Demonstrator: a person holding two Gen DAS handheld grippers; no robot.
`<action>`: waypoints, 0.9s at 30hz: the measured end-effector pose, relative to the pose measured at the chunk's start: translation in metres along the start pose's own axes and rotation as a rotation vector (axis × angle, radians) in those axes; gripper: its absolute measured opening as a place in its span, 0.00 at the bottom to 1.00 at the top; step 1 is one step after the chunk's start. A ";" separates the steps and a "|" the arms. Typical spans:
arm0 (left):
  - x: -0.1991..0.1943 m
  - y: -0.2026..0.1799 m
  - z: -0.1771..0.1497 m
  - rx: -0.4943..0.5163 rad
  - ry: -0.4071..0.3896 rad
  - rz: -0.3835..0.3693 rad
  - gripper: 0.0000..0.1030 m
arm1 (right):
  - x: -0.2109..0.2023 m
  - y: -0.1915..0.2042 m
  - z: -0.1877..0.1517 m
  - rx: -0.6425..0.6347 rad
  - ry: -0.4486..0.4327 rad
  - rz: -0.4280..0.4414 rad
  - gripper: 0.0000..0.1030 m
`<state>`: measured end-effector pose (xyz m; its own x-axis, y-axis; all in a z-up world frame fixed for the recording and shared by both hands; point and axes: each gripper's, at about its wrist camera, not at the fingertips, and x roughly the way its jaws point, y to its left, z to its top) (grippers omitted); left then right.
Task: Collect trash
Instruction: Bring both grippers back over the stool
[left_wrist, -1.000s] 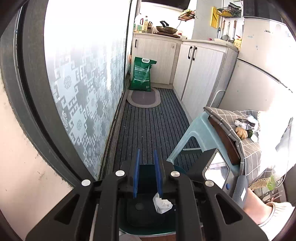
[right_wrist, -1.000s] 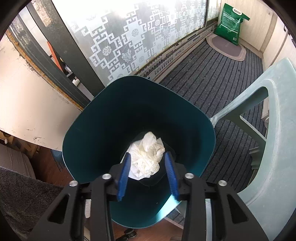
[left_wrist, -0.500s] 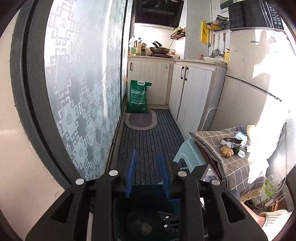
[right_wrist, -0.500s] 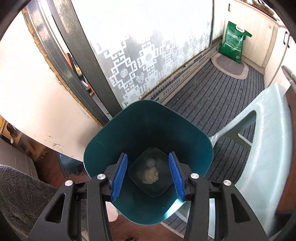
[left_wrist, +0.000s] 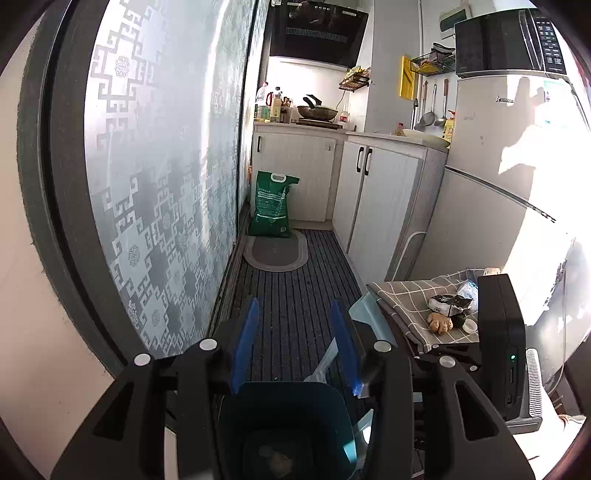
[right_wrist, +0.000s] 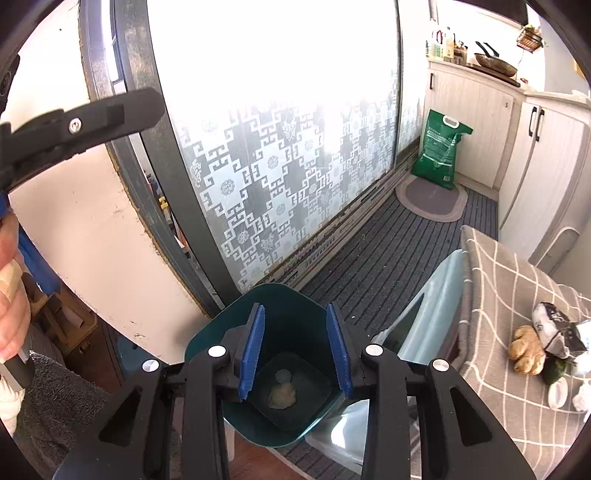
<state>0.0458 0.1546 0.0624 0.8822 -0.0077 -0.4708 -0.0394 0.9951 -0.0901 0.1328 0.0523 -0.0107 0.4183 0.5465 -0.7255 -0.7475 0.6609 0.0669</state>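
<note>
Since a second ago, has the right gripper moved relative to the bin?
Yes. The right gripper has risen away from the teal bin, which now looks smaller and farther below it.

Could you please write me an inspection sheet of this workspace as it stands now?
Surface: checked cloth covers a low table beside a pale plastic stool.
Job's things: teal bin on the floor holds crumpled wads at its bottom.
Clutter: ginger root, dark wrapper and small white cap lie on the cloth.
Grippers: left hand-held gripper is opening, nothing between its jaws; right hand-held gripper is closing, empty, above the bin.
Cables: nothing seen.
Surroundings: patterned glass door, green sack, oval mat, cabinets, fridge.
</note>
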 end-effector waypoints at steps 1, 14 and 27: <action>0.001 -0.004 0.000 0.004 -0.002 -0.005 0.45 | -0.007 -0.004 0.001 0.001 -0.012 -0.010 0.34; 0.043 -0.073 -0.004 0.075 0.055 -0.115 0.56 | -0.094 -0.101 -0.012 0.118 -0.131 -0.195 0.34; 0.105 -0.152 -0.032 0.232 0.199 -0.248 0.69 | -0.139 -0.172 -0.057 0.244 -0.147 -0.287 0.42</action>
<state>0.1294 -0.0008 -0.0013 0.7423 -0.2474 -0.6228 0.2909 0.9562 -0.0331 0.1741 -0.1662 0.0395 0.6750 0.3779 -0.6337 -0.4521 0.8906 0.0495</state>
